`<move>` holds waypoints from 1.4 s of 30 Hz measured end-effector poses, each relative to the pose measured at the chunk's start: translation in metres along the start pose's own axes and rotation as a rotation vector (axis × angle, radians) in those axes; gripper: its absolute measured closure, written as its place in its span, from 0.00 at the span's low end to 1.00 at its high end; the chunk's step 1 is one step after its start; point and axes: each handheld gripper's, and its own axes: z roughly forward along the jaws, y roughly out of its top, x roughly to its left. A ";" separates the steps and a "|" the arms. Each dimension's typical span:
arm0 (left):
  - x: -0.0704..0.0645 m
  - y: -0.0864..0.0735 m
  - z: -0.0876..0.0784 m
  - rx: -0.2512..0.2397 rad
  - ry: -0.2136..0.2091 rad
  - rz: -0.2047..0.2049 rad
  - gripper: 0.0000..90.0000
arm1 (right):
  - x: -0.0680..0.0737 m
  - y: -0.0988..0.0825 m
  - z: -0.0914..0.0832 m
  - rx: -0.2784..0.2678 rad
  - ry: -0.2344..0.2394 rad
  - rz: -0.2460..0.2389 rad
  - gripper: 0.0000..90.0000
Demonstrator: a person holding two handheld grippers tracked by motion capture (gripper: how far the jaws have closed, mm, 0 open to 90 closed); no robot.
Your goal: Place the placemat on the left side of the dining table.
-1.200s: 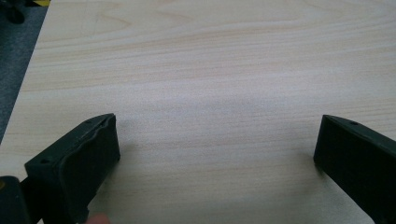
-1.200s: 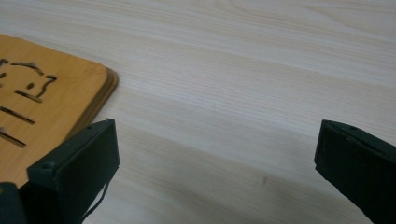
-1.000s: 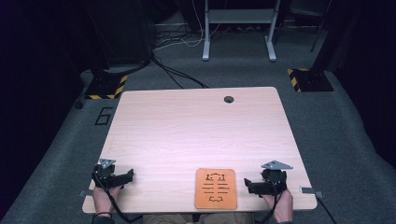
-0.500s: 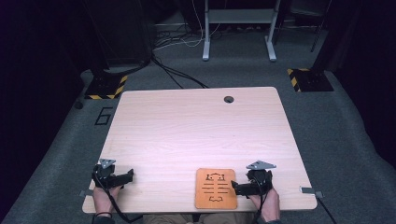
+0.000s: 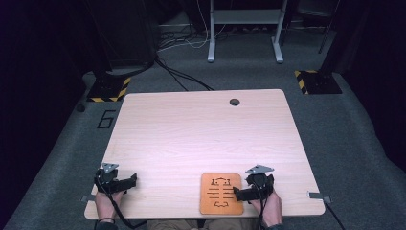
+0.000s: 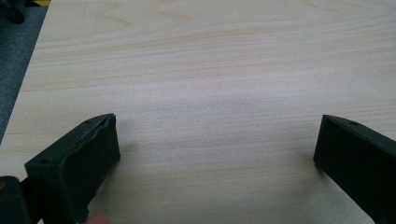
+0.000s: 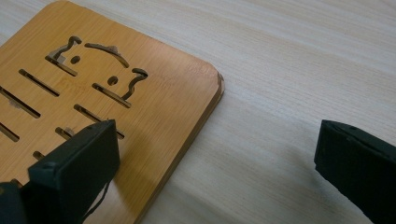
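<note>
Jaws of my right claw [image 7: 217, 154] stood spread wide, one over the right edge of the flat orange-brown bamboo board with cut-out slots [image 5: 220, 192], which lay at the near edge of the pale wooden table [image 5: 201, 129]. My left claw [image 6: 217, 154], well apart at the near left, gaped open over bare wood.

Overhead light on table [image 5: 201, 139]: bright, even, no glare. Surrounding floor [image 5: 354, 129] dim, bkgd near black. High view soft, low-res. Gripper views: near jaws blurred, soft shadows under them; bamboo board [image 7: 154, 107] sharp.
</note>
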 end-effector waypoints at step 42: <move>0.000 0.000 0.000 0.000 0.000 -0.001 0.00 | -0.015 -0.006 -0.005 0.026 0.022 0.030 0.00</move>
